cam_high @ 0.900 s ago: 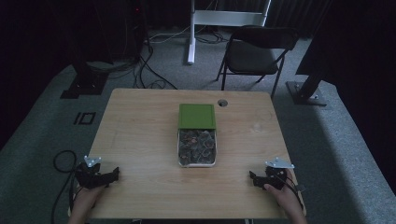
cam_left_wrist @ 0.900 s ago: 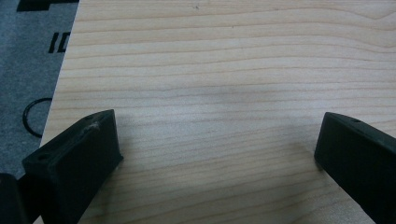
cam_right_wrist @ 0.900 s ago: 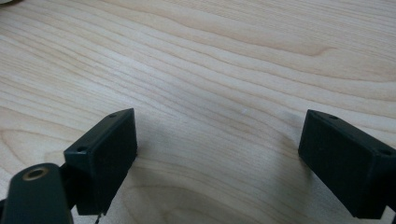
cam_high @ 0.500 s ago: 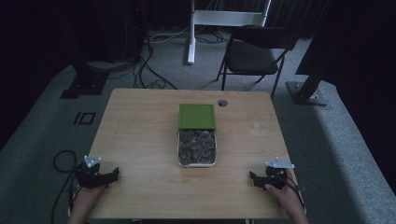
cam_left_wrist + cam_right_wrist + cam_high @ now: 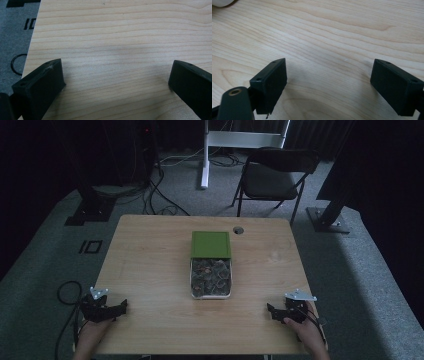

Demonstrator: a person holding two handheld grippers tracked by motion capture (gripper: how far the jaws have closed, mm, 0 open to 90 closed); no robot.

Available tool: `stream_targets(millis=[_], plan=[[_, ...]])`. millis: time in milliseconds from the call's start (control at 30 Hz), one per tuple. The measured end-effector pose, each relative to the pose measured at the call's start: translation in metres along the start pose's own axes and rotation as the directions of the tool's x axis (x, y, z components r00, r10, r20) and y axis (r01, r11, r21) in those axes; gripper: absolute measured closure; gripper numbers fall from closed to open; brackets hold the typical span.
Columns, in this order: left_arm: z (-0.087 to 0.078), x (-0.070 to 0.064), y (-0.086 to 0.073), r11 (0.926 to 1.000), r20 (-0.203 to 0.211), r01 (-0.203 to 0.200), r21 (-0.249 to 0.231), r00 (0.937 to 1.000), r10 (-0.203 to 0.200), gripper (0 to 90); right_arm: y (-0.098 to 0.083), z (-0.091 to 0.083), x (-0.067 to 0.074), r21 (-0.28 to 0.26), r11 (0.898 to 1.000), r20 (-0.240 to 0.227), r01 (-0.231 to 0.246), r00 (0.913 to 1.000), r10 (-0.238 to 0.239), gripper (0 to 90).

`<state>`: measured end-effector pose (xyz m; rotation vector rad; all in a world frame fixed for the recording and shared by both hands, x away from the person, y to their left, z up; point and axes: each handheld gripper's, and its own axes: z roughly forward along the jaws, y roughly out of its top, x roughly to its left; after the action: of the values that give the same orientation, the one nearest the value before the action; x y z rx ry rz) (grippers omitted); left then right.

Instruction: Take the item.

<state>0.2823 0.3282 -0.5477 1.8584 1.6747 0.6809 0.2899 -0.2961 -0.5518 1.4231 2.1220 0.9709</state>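
A clear tray (image 5: 191, 280) of dark mixed bits lies at the middle of the wooden table (image 5: 150, 265), with a green lid (image 5: 211, 243) resting over its far end. My left gripper (image 5: 120, 308) rests near the table's front left corner, held by a hand, its jaws wide apart over bare wood (image 5: 115, 75). My right gripper (image 5: 270, 311) rests near the front right corner in the other hand, open too, with nothing between its fingers (image 5: 272, 82).
A round cable hole (image 5: 238, 229) sits near the table's far edge. A black folding chair (image 5: 272, 175) stands behind the table, next to a white stand (image 5: 205, 155). Cables (image 5: 65, 292) lie on the grey carpet at the left.
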Motion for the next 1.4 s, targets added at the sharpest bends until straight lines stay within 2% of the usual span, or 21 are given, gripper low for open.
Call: stream_targets(millis=[267, 500, 600, 1033, 1133, 1400], plan=[[0.0, 0.0, 0.0, 1.0, 0.0, 0.0, 0.001, 1.0, 0.0, 0.5, 0.007, -0.002, 0.002, -0.008, 1.0, 0.002, 0.001, 1.0, -0.001, 13.4], [0.0, 0.0, 0.0, 1.0, 0.0, 0.0, 0.0, 1.0, 0.0, 0.5, 0.019, -0.009, 0.002, -0.031, 0.999, 0.009, 0.021, 0.9997, -0.021, 13.3], [0.0, 0.0, 0.0, 1.0, 0.0, 0.0, 0.0, 1.0, 0.0, 0.5, 0.024, -0.012, 0.004, -0.044, 0.999, -0.003, 0.023, 0.9997, -0.023, 13.3], [0.0, 0.0, 0.0, 1.0, 0.0, 0.001, 0.0, 1.0, -0.001, 0.5, 0.055, -0.029, 0.01, -0.111, 0.992, -0.018, 0.052, 0.9983, -0.055, 13.4], [0.0, 0.0, 0.0, 1.0, 0.0, 0.002, 0.0, 1.0, -0.002, 0.5, 0.061, -0.032, 0.012, -0.111, 0.991, -0.019, 0.071, 0.9971, -0.073, 13.4], [0.0, 0.0, 0.0, 1.0, 0.0, 0.001, 0.0, 1.0, -0.001, 0.5, 0.077, -0.037, 0.018, -0.141, 0.987, -0.038, 0.078, 0.9958, -0.084, 13.4]])
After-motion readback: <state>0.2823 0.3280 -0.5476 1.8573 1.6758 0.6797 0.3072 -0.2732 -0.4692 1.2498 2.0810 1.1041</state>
